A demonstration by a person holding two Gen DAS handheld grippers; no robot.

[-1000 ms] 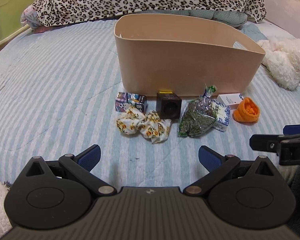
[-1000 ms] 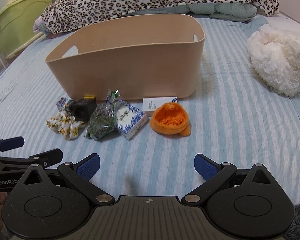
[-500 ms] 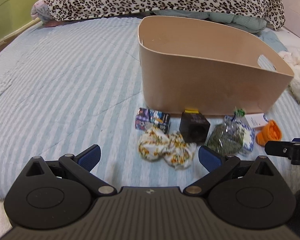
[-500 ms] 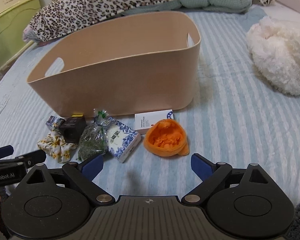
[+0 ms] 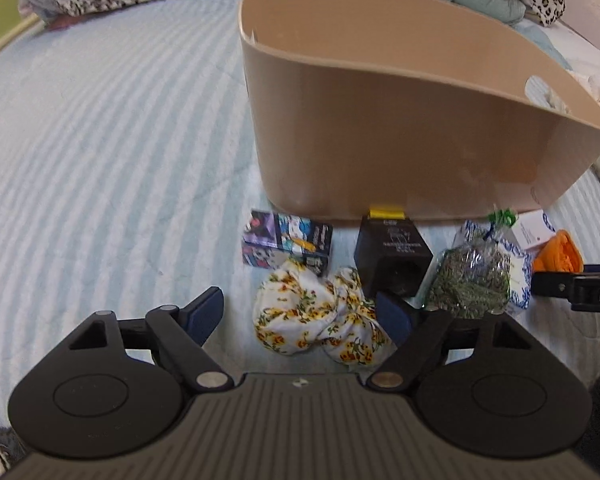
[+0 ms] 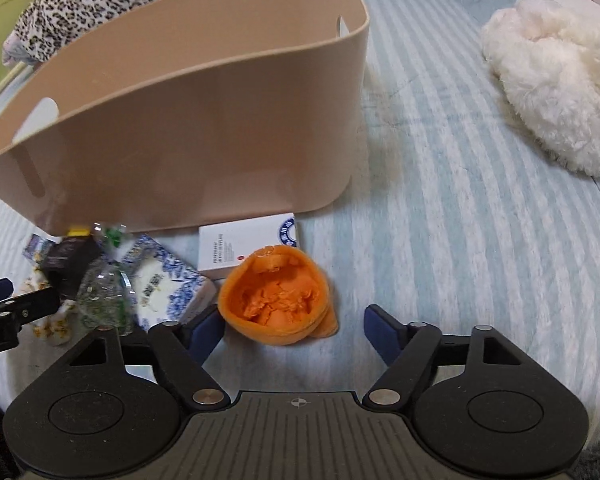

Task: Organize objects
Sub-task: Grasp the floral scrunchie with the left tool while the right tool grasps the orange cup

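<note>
The left tongs gape wide around the floral cloth. The right tongs gape wide around the orange pouch. Both items lie on the bed before the bin.

We see open bed left of the bin; clutter lines its near wall, floral cloth nearest us.
</note>
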